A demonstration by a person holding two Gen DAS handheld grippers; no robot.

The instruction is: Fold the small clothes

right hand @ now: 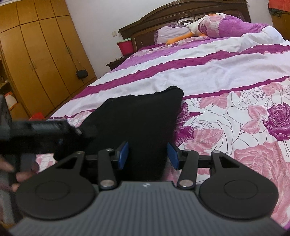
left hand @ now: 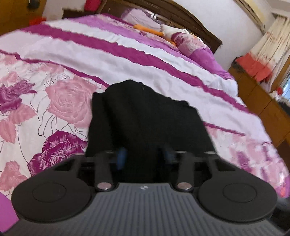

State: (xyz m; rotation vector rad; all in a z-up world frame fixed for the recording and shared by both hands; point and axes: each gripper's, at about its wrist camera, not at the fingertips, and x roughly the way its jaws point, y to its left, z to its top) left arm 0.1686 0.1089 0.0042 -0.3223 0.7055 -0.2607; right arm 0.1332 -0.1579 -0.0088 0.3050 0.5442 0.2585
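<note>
A black garment (left hand: 145, 112) lies bunched on the floral bedspread (left hand: 68, 101), running from the stripes down to my fingers. In the left wrist view my left gripper (left hand: 144, 156) is open; its blue pads (left hand: 121, 157) stand apart with the black cloth between them. The picture is blurred. In the right wrist view the same black garment (right hand: 141, 112) fills the gap of my right gripper (right hand: 147, 154), which is shut on it near its near edge. My left gripper (right hand: 79, 130) shows there as a blur at the garment's left edge, held by a hand (right hand: 10, 174).
The bed reaches far ahead, with a plush toy (right hand: 195, 27) and pillows by the dark headboard (right hand: 181, 10). A wooden wardrobe (right hand: 36, 54) and a red bin (right hand: 125, 46) stand to the left. A wooden cabinet (left hand: 262, 101) lines the bed's right side.
</note>
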